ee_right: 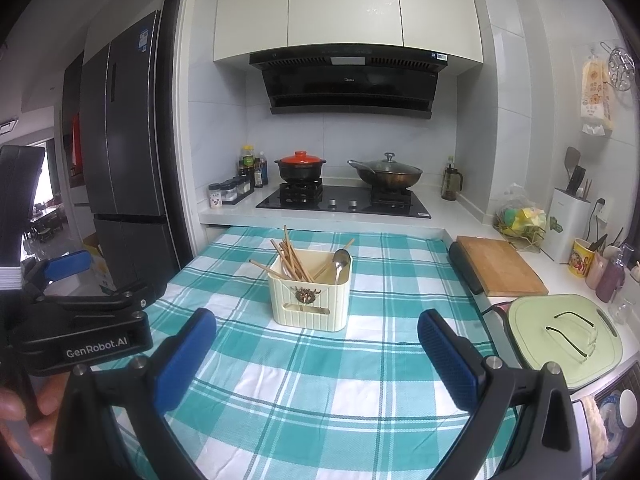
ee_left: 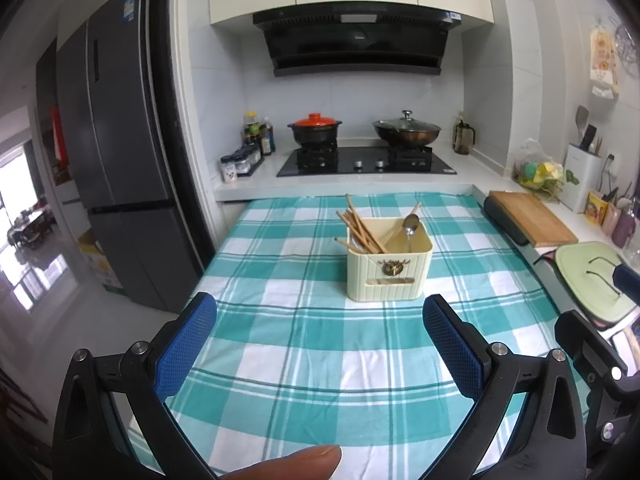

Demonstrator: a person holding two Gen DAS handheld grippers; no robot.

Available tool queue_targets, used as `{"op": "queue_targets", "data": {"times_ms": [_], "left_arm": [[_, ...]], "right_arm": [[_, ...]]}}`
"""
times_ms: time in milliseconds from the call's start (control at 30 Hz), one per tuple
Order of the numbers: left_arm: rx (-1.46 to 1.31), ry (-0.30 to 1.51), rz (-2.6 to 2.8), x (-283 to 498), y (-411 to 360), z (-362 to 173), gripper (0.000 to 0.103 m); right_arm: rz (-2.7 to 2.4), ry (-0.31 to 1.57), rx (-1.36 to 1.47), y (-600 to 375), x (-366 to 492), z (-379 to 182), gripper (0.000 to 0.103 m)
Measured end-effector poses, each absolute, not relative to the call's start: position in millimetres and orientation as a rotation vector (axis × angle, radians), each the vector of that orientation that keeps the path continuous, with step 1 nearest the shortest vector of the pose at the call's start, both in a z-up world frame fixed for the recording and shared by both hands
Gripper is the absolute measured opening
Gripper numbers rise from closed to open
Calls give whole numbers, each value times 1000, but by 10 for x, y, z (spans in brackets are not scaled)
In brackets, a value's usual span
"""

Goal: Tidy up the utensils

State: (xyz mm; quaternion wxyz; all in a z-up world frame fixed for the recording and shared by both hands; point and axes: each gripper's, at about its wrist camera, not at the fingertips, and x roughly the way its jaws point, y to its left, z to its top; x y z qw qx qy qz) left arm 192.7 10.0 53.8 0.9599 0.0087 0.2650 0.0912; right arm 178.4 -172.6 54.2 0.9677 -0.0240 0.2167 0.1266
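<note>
Only the right wrist view shows the left gripper (ee_right: pixel 68 272) from outside, at far left. The left gripper's fingers (ee_left: pixel 186 344) and the right gripper's (ee_right: pixel 316 354) both stand wide apart, empty. The cream holder (ee_left: pixel 389 266) sits mid-tabletop (ee_left: pixel 280 360) holding chopsticks (ee_left: pixel 360 228) and 1 spoon (ee_left: pixel 411 224); its compartments are hidden.

Cream ribbed utensil caddy (ee_left: pixel 389 270) upright on the teal-and-white checked cloth (ee_left: pixel 304 344), at 12 o'clock in both views. Wooden chopsticks (ee_left: pixel 360 226) bundled in its left compartment, fanning toward 11 o'clock. Metal spoon (ee_left: pixel 410 226) in the right compartment, bowl up.
</note>
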Motion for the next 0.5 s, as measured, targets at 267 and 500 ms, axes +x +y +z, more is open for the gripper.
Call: {"op": "queue_targets", "data": {"times_ms": [267,500], "left_arm": [[23,542,176,1944,85,504,103],[19,541,179,1950,109,498,103]], "right_arm": [[256,439,-47,-1742,1786,545,103],[257,439,-49,-1739,1788,543,103]]}}
